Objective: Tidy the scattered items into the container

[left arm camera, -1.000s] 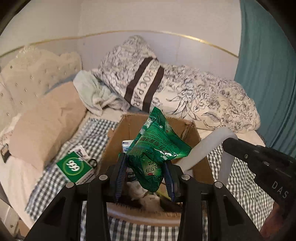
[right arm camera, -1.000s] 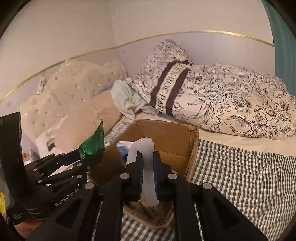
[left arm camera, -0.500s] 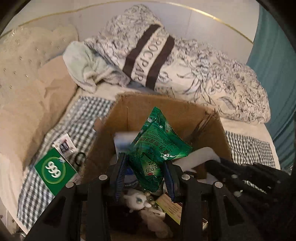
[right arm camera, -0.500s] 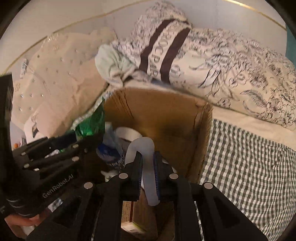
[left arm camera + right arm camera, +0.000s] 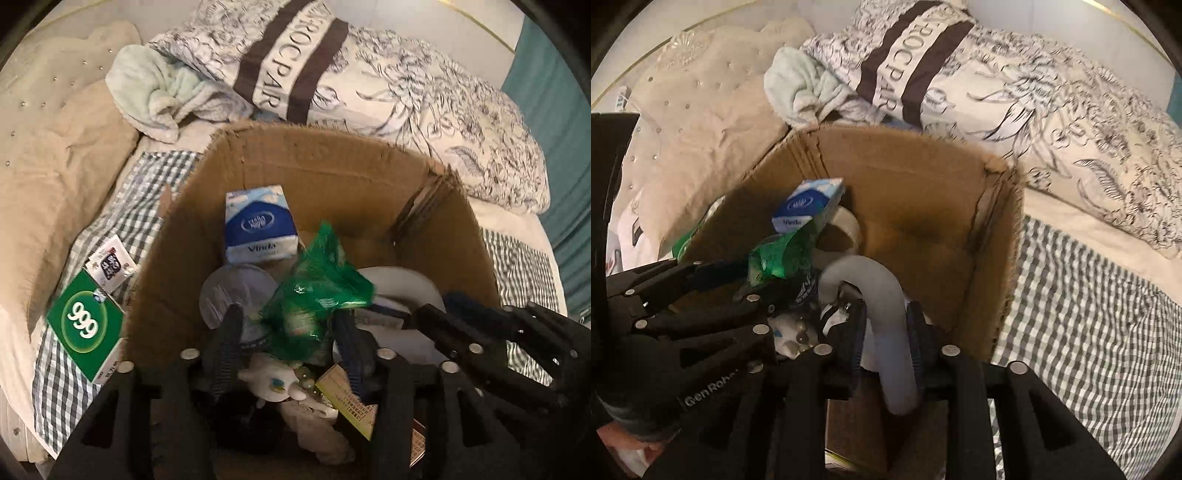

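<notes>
Hovering over the cardboard box (image 5: pixel 325 173) on the bed, I had both grippers pointed down into it. On the left gripper (image 5: pixel 291 343) the jaws were opening, standing well apart, with the green packet (image 5: pixel 314 295) between them; the left pad had a clear gap to the packet, and on the right I could not tell whether the pad touched the foil. The packet sat blurred, inside the box above the clutter there. On the right gripper (image 5: pixel 884 332) the jaws were opening too, only a little apart, with the white curved tube (image 5: pixel 886 314) running between the pads; its hooked end arched over inside the box, and I could not tell whether the pads pressed it. Already in the box lay a blue tissue pack (image 5: pixel 260 225) against the far wall, a roll of tape (image 5: pixel 846 225) and a small white plush toy (image 5: pixel 273 380). Outside the box, on the checked sheet (image 5: pixel 1089 332) at the left, lay a green 999 box (image 5: pixel 85 325) and a small sachet (image 5: pixel 110 264) just beside it.
</notes>
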A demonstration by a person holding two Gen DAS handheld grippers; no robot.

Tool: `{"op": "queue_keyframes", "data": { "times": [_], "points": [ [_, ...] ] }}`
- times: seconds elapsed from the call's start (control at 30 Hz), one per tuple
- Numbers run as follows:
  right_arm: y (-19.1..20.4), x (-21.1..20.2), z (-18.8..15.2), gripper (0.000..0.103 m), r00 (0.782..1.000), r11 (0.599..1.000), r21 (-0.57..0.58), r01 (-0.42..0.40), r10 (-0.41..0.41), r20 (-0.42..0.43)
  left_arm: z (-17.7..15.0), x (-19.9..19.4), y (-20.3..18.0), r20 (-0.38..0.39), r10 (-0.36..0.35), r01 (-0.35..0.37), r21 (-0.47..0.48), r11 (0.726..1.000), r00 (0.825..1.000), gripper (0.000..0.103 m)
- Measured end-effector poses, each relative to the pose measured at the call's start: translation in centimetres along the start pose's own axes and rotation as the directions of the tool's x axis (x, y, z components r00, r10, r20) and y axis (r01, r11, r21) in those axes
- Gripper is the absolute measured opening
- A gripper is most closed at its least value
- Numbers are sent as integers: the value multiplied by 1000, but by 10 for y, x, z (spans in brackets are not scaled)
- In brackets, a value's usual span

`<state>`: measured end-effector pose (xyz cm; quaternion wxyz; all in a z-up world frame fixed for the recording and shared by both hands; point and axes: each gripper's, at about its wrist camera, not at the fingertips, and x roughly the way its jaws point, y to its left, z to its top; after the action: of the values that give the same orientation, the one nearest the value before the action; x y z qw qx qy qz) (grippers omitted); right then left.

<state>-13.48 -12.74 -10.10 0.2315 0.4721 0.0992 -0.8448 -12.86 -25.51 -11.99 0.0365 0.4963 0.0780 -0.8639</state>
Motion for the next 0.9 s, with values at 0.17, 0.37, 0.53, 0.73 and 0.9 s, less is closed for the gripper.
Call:
{"op": "queue_keyframes", "data": {
  "times": [0.17,0.37,0.53,0.73,0.9],
  "points": [
    [-8,-25,-1,62,997,999,27,16,-18,76,4,-18,12,62,-1,4,-47,999,998,86],
    [-5,-61,-1,64,985,1000,19,-4,1,174,7,-58,11,173,14,-3,-64,998,985,88],
    [-1,-102,-7,83,956,1000,11,-17,13,294,4,-108,6,300,-5,31,-84,996,954,99],
    [-3,-150,-17,95,921,1000,-7,-10,12,390,-6,-168,-11,440,-2,19,-34,999,898,103],
    [-15,-194,-36,103,885,1000,21,-3,-7,465,-25,-221,-33,563,-28,14,29,999,826,103]
  ]
}}
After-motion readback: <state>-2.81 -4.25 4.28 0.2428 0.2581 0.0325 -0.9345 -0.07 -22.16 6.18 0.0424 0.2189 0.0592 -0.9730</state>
